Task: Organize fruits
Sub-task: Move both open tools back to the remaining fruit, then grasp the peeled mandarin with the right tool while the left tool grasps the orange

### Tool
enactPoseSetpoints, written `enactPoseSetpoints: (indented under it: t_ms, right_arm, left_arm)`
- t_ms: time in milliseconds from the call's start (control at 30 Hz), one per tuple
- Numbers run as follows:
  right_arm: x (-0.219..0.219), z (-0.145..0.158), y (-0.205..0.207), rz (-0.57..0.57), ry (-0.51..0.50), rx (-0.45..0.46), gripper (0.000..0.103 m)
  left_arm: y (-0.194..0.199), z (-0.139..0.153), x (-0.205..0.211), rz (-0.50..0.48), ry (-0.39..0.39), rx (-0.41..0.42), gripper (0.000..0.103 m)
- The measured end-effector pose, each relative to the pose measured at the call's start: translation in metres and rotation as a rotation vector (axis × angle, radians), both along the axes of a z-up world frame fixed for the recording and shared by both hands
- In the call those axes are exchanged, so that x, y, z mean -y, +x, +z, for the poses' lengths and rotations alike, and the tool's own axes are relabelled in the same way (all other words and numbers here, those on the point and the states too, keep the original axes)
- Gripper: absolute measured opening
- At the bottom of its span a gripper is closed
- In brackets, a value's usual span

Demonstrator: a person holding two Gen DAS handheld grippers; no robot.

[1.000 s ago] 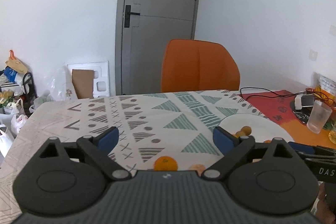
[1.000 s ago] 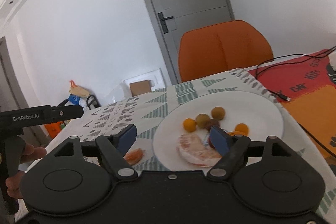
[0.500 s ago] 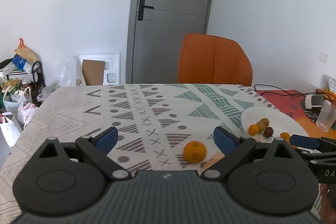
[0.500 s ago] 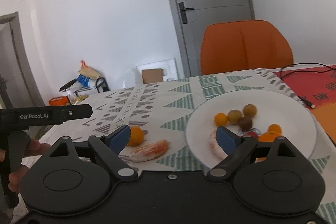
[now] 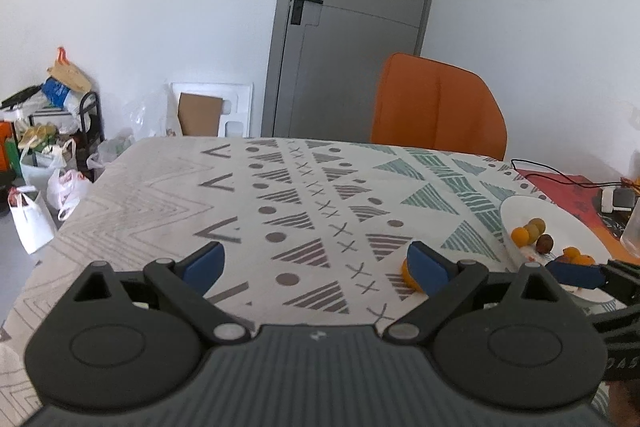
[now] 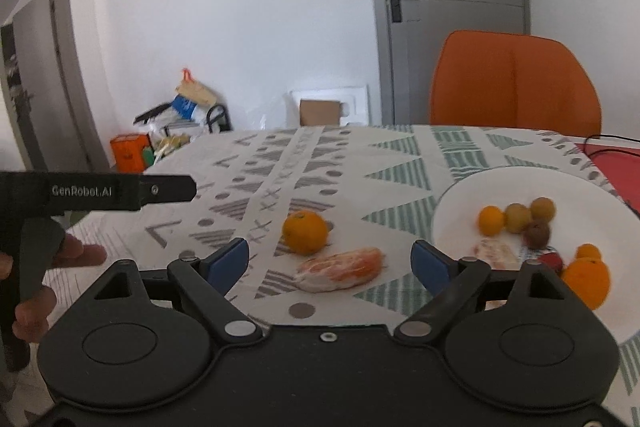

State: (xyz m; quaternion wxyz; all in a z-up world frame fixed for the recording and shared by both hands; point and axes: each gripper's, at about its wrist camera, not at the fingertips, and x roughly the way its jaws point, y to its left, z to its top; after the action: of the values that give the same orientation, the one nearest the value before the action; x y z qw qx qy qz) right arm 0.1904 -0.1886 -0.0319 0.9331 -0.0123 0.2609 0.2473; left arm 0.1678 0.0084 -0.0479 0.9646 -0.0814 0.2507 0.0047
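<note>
While both grippers hover over the patterned tablecloth (image 6: 360, 163), the right gripper (image 6: 330, 261) has its blue pads spread wide with nothing pressed between them; the peeled citrus piece (image 6: 340, 269) lies on the cloth in the gap ahead of the pads, touching neither. A whole orange (image 6: 305, 231) sits on the cloth just beyond the peeled piece, toward the far edge of the table. To the right, close to the table's right edge, the white plate (image 6: 600, 195) holds several small round fruits (image 6: 516, 217), a second peeled piece (image 6: 496, 253) and more oranges (image 6: 588, 277) at its near rim. The left gripper (image 5: 316, 263) is also spread wide and empty above bare cloth; in its view the whole orange is partly hidden behind its right pad (image 5: 426, 267). A hand (image 6: 60, 259) grips the left gripper's handle at the left edge of the right wrist view. An orange chair (image 5: 438, 107) stands at the table's far edge.
</note>
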Motion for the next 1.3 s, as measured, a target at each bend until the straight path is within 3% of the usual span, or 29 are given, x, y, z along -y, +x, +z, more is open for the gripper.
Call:
enactPoseSetpoints:
  t_ms: [567, 1000, 1100, 1167, 1300]
  right_arm:
    - [-0.035, -0.02, 0.019, 0.012, -0.137, -0.041, 0.079]
    - [-0.051, -0.031, 0.03, -0.011, -0.257, -0.029, 0.074]
    - [-0.052, -0.032, 0.03, -0.015, -0.268, -0.022, 0.067]
    - [-0.052, -0.031, 0.032, -0.025, -0.274, -0.02, 0.057]
    - [-0.048, -0.03, 0.032, -0.023, -0.264, -0.024, 0.056]
  left_arm:
    - [0.004, -0.017, -0.024, 0.035, -0.069, -0.039, 0.097]
    - [0.002, -0.017, -0.022, -0.032, -0.098, -0.04, 0.097]
    - [0.001, -0.017, -0.021, -0.038, -0.106, -0.042, 0.097]
    - [0.0, -0.016, -0.022, -0.034, -0.106, -0.039, 0.097]
    - [-0.001, -0.013, -0.022, -0.036, -0.118, -0.03, 0.097]
